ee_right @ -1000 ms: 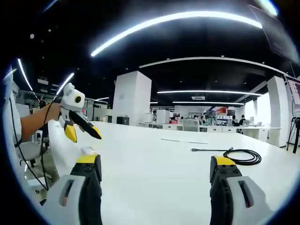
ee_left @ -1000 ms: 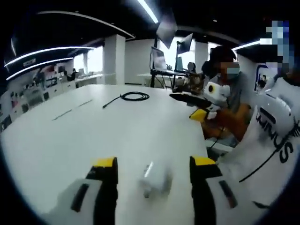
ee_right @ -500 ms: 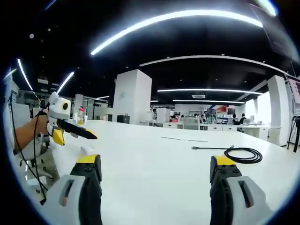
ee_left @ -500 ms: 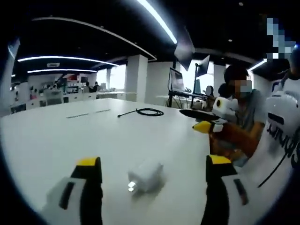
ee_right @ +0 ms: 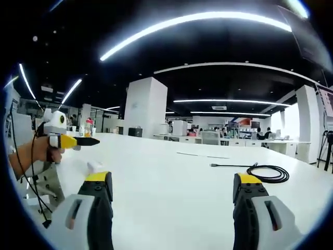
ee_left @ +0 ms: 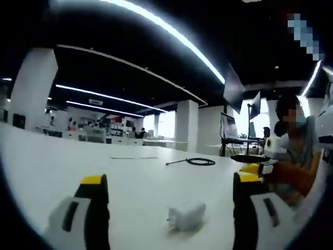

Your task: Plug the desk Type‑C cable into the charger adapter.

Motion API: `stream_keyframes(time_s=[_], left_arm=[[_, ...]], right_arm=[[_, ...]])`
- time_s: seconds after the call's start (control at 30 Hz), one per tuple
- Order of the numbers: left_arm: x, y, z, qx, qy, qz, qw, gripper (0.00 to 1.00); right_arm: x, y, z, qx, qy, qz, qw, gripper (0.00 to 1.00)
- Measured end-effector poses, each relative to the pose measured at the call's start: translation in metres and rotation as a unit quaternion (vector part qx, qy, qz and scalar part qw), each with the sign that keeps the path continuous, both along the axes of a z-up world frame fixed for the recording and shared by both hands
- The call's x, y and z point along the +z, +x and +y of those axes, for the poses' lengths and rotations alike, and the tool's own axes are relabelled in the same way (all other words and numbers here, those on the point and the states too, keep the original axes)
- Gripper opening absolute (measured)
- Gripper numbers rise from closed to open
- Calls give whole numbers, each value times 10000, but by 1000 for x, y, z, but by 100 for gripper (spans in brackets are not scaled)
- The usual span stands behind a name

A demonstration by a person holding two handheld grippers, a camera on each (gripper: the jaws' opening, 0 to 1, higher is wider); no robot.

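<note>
Left hand-held gripper (ee_left: 166, 208) wide open, empty, straddling adapter (ee_left: 186, 217); skewed closing risks knocking adapter away from cable (ee_left: 196, 162).

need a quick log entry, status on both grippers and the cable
Left gripper open, white charger adapter on table between its jaws. Right gripper open, empty. Coiled black cable lying untouched ahead. Nothing in the way.

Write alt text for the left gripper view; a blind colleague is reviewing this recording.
A small white charger adapter lies on a white table between the left gripper's two open, yellow-tipped jaws. Farther back lies a coiled black cable, and at the right edge a seated person's hand holds the right gripper. An open office stretches behind.
</note>
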State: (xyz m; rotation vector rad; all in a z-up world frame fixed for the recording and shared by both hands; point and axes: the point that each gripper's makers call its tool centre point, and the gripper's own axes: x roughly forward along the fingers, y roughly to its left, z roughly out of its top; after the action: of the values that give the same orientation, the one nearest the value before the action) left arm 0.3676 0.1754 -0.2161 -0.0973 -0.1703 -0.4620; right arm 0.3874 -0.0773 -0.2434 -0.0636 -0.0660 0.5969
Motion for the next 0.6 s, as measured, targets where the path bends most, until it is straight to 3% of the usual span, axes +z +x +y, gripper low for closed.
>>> stream_keyframes(time_s=[0.03,0.17,0.3,0.4,0.5,0.6], left_arm=[[2,-1,1,45,21,-64,10000,100],[-3,-8,-1,137,172,135,9997,100],[5,-13,8,405,193,-89,9990,100],[3,-15,12,559,285,-55,9980,100],[11,-21,21,736,143,-307,9967,100],[4,-22,18,735,210,-109,9970,100]], right_arm=[[0,0,-1,-16,2,2,10000,98],[0,1,-4,-56,-6,0,10000,98],[2,2,-7,-97,13,-32,9999,98],[3,1,-7,-113,12,-47,9999,98],[3,2,-8,-136,16,-57,9999,98],[4,2,-11,-182,25,-63,9998,99]])
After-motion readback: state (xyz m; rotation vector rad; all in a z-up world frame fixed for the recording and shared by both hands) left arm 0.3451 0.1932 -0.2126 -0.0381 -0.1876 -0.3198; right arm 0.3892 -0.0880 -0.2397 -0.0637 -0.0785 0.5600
